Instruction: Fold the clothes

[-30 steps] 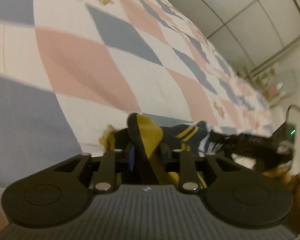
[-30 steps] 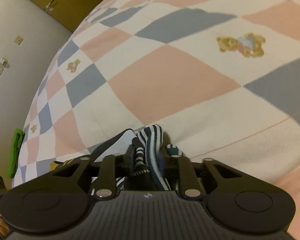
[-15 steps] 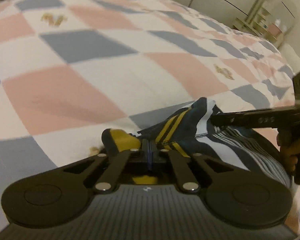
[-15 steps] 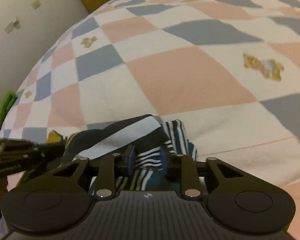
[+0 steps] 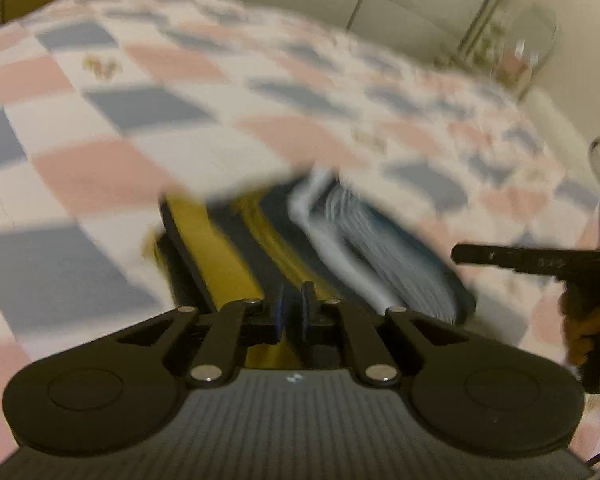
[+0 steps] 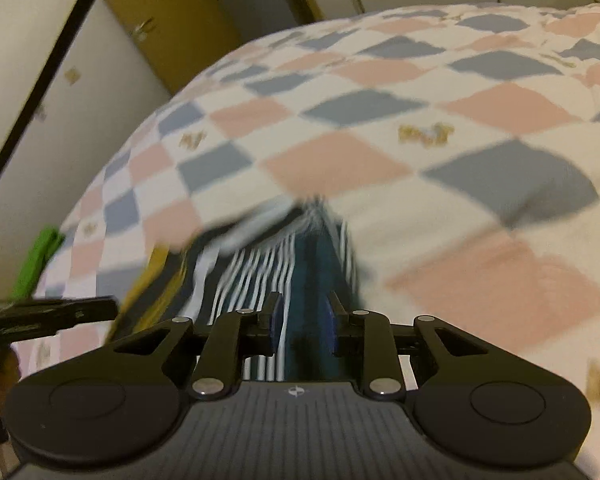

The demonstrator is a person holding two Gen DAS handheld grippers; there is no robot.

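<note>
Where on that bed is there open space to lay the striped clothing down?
Beyond the striped garment, the checkered quilt lies bare toward the wardrobe wall. It is crowded only near the front, where both the left hand-held gripper and right hand-held gripper meet the garment.

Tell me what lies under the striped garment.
Under the striped garment lies the checkered quilt, visible all around it. The patch directly beneath is covered. Both claws, left and right, grip its near edge.
</note>
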